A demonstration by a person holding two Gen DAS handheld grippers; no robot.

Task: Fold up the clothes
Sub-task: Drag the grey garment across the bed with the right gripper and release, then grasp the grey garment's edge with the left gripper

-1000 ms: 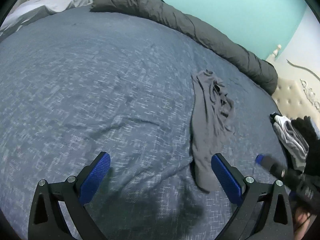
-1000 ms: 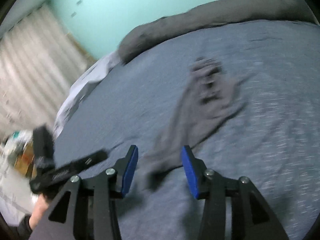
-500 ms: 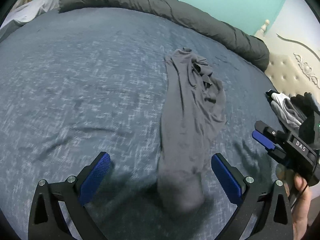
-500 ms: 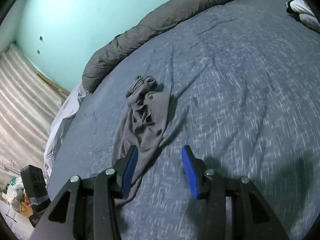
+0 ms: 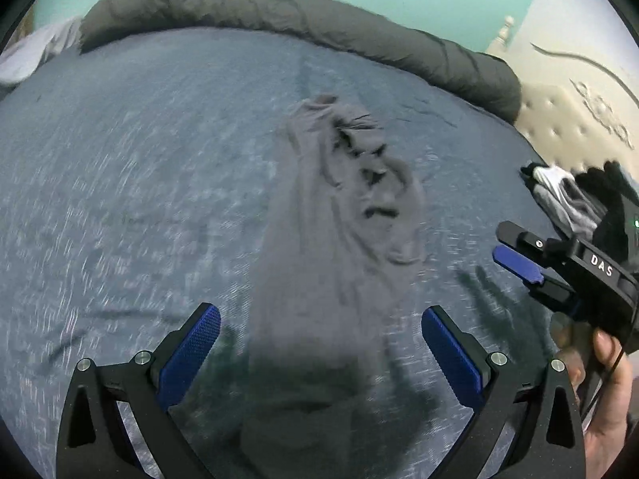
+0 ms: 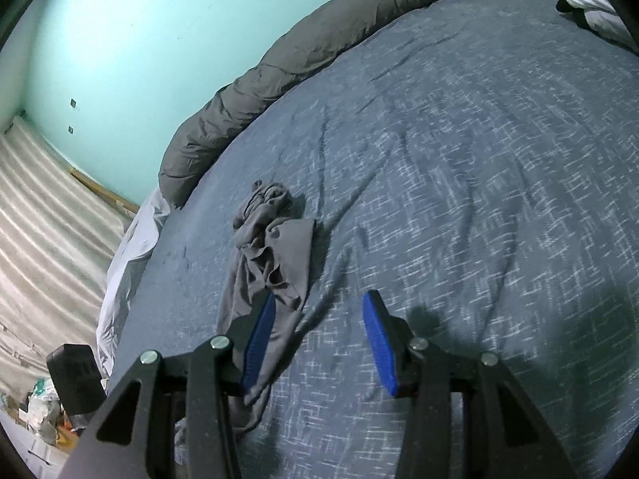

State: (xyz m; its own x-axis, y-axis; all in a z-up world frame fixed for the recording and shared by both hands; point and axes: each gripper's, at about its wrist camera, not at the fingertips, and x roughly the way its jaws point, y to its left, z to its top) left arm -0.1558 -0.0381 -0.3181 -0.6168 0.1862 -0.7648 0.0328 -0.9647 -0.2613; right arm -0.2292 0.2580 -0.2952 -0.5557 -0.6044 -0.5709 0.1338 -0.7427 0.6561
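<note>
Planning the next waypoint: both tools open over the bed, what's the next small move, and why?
Probably lower the left tool onto the near end of the grey garment and close. The garment lies bunched in a long strip on the blue bedspread, its near end between the open fingers, ungripped. The right tool is also open, beside the strip.

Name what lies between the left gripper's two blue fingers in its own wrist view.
The near end of the crumpled grey garment lies between the open left gripper's fingers, on the blue bedspread.
</note>
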